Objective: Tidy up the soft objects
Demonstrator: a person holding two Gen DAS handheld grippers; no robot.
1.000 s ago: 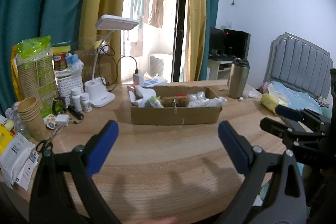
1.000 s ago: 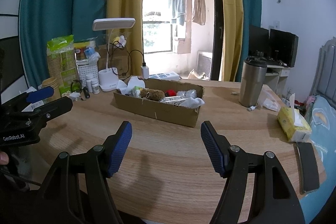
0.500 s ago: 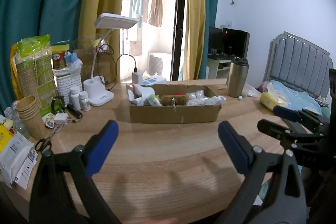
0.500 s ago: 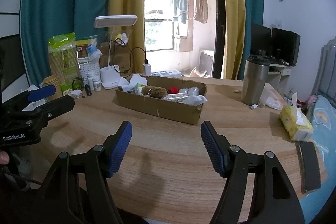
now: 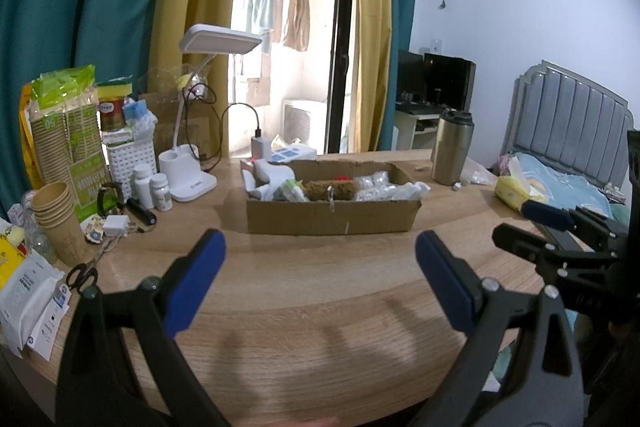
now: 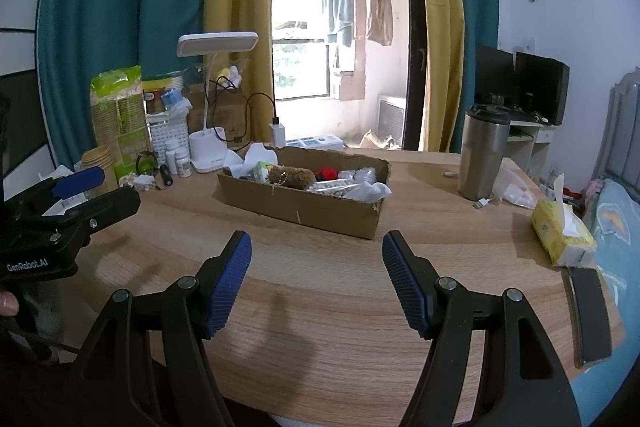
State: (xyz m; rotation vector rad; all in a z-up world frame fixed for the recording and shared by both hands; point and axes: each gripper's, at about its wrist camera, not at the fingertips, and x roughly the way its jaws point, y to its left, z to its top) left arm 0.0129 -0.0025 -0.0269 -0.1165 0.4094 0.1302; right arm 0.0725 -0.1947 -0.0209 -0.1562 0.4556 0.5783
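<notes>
Box (image 5: 332,215) mid-counter (image 5: 280,291), holding brown plush (image 6: 292,177), red toy (image 6: 327,173), bagged soft items. We hold left gripper (image 5: 320,263) and right gripper (image 6: 316,277) short of box, jaws wide, empty; likely poised to reach in.

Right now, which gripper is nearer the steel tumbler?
Right. The right gripper hovers open over the table, the steel tumbler ahead to its right; the left gripper, also open, sits farther left.

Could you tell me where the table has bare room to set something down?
Bare wood lies between the cardboard box and both open grippers, left and right, and between box and steel tumbler. The lamp side is crowded.
</notes>
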